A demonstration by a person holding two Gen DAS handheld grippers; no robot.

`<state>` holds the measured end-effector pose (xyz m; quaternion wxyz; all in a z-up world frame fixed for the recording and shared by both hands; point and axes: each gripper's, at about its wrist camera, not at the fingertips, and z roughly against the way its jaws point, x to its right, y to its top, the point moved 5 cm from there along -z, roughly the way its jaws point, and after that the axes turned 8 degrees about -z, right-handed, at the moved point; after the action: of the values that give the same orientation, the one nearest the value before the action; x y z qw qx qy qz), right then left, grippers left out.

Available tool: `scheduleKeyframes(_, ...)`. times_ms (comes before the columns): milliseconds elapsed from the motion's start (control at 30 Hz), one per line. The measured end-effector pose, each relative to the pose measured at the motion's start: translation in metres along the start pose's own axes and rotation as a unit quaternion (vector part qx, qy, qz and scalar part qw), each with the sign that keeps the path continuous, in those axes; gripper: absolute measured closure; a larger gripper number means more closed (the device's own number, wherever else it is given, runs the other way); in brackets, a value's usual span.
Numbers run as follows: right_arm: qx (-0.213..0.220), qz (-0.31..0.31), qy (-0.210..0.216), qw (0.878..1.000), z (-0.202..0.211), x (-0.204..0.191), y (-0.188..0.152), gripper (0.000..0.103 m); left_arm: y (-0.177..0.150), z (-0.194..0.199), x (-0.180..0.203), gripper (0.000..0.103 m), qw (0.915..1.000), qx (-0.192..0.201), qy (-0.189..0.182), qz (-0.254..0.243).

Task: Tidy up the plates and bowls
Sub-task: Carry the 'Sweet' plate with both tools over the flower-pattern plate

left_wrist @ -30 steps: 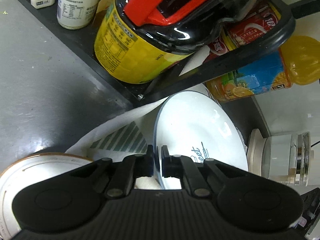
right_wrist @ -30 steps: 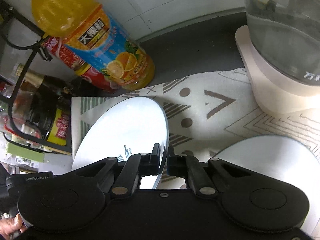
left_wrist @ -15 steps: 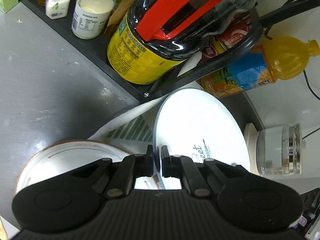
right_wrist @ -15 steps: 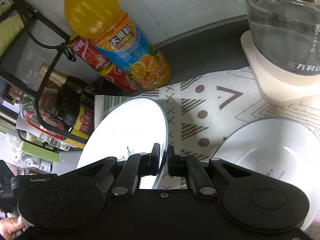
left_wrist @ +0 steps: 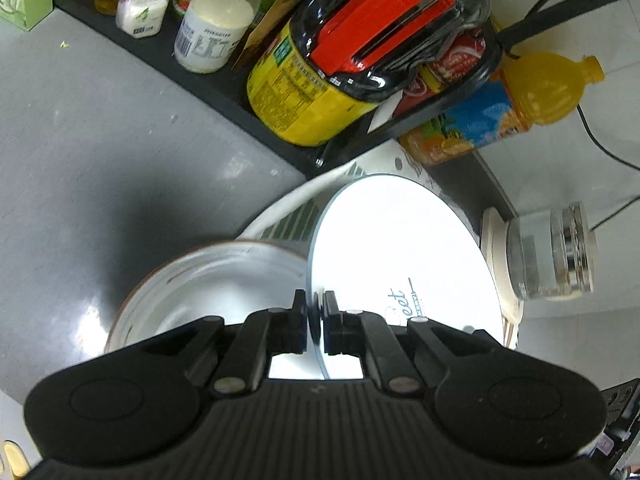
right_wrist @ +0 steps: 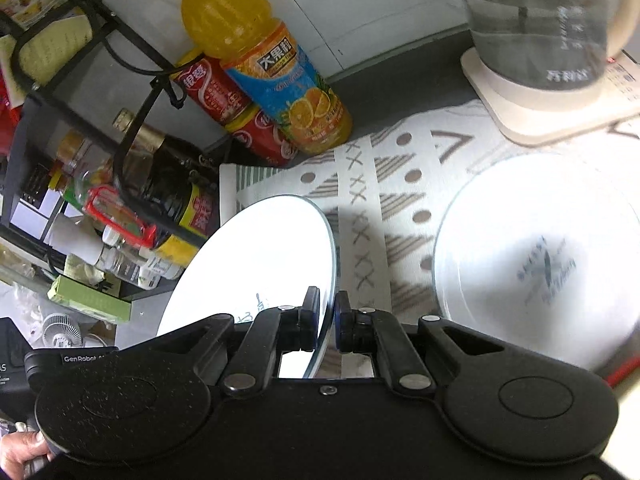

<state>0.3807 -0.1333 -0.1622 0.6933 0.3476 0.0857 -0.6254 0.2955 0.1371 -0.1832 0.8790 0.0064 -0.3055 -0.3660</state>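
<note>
A white plate with dark lettering (left_wrist: pixel 396 256) is held up between both grippers, above the patterned mat. My left gripper (left_wrist: pixel 314 302) is shut on its near rim in the left wrist view. My right gripper (right_wrist: pixel 328 306) is shut on the same plate's (right_wrist: pixel 256 264) other rim. A brown-rimmed white bowl (left_wrist: pixel 200 288) sits on the grey counter just left of the left gripper. A second white plate with dark print (right_wrist: pixel 540 256) lies flat on the mat (right_wrist: pixel 400 168), right of the right gripper.
A black wire rack (left_wrist: pixel 224 80) with a yellow-labelled oil jug (left_wrist: pixel 320 96), jars and spice bottles stands beyond the plate. An orange juice bottle (right_wrist: pixel 264 68) and red cans stand by the wall. A glass kettle (right_wrist: pixel 540 28) on its cream base stands at the far right.
Both grippers have lifted and pulled back with the plate. More of the brown-rimmed bowl, the flat plate and the rack shows.
</note>
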Motion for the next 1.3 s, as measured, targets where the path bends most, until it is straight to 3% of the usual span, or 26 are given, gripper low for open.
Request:
scheduleKeyframes(600,0.011,-0.011,-0.020,1.000,0.015,-0.012,-0.080,0.096,-0.041,0.028,-0.048,0.098,0.9995,-0.027,-0.005,-0.017)
scheduleKeyframes(1300,-0.005,0.005,-0.048,0.999,0.002,-0.021,-0.117,0.095,-0.062,0.028,-0.088,0.097,0.9991,-0.043,0.004,-0.005)
